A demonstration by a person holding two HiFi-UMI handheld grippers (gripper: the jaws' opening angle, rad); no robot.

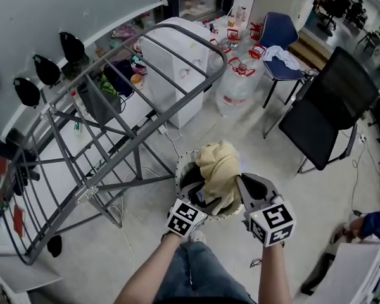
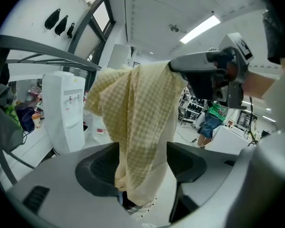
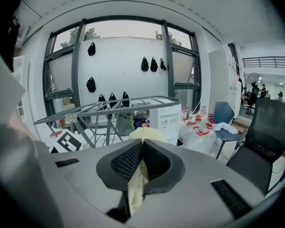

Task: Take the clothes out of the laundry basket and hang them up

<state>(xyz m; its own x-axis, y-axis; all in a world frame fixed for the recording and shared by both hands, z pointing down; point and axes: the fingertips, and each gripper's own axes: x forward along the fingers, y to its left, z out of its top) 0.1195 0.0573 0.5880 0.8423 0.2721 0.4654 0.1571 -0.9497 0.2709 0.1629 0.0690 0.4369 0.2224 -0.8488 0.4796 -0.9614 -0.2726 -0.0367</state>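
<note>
A pale yellow checked garment point(image 1: 219, 164) hangs up out of the round laundry basket point(image 1: 181, 167) on the floor in front of me. My right gripper point(image 1: 242, 186) is shut on the garment's top and holds it up; in the right gripper view the cloth point(image 3: 137, 186) is pinched between the closed jaws of that gripper point(image 3: 141, 152). My left gripper point(image 1: 199, 202) sits just below it over the basket. In the left gripper view that gripper point(image 2: 142, 167) stands open. The garment point(image 2: 140, 127) hangs between its jaws, which do not press on it.
A grey drying rack point(image 1: 114, 119) stands at the left, with a white cabinet point(image 1: 177, 62) behind it. Large water bottles point(image 1: 235, 87), a blue chair point(image 1: 280, 33) and a black chair point(image 1: 332, 109) stand at the right. Another person's arm point(image 1: 367, 223) shows at the right edge.
</note>
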